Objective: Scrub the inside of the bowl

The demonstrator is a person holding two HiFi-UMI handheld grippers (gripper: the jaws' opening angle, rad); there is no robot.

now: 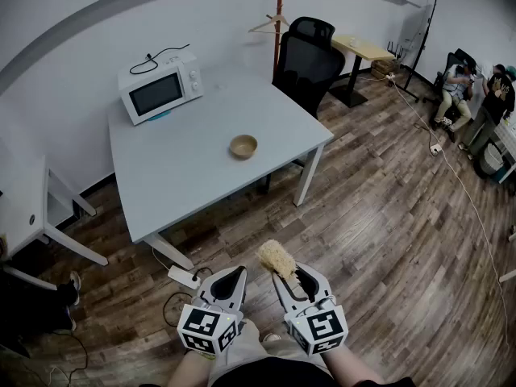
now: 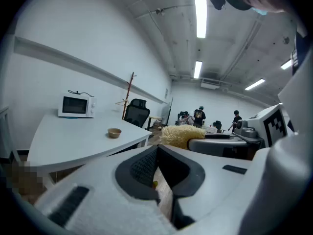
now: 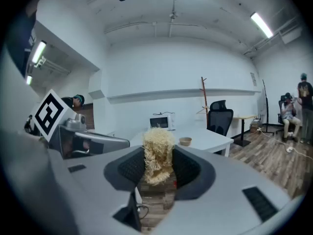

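Observation:
A small tan bowl (image 1: 243, 146) stands alone near the right side of the white table (image 1: 185, 184), far ahead of both grippers; it also shows as the bowl (image 2: 114, 132) and the bowl (image 3: 185, 141). My right gripper (image 1: 285, 274) is shut on a pale yellow fibrous scrubber (image 1: 276, 258), which sticks up between its pads as the scrubber (image 3: 157, 155). My left gripper (image 1: 234, 276) is shut with nothing in it, its pads meeting at the tip (image 2: 157, 153). Both hang over the wooden floor, short of the table's near edge.
A white microwave (image 1: 160, 87) sits at the table's far left corner. A black office chair (image 1: 308, 63) stands behind the table. A white power strip (image 1: 185, 278) with cables lies on the floor by the near table leg. People (image 1: 474, 87) sit at far right.

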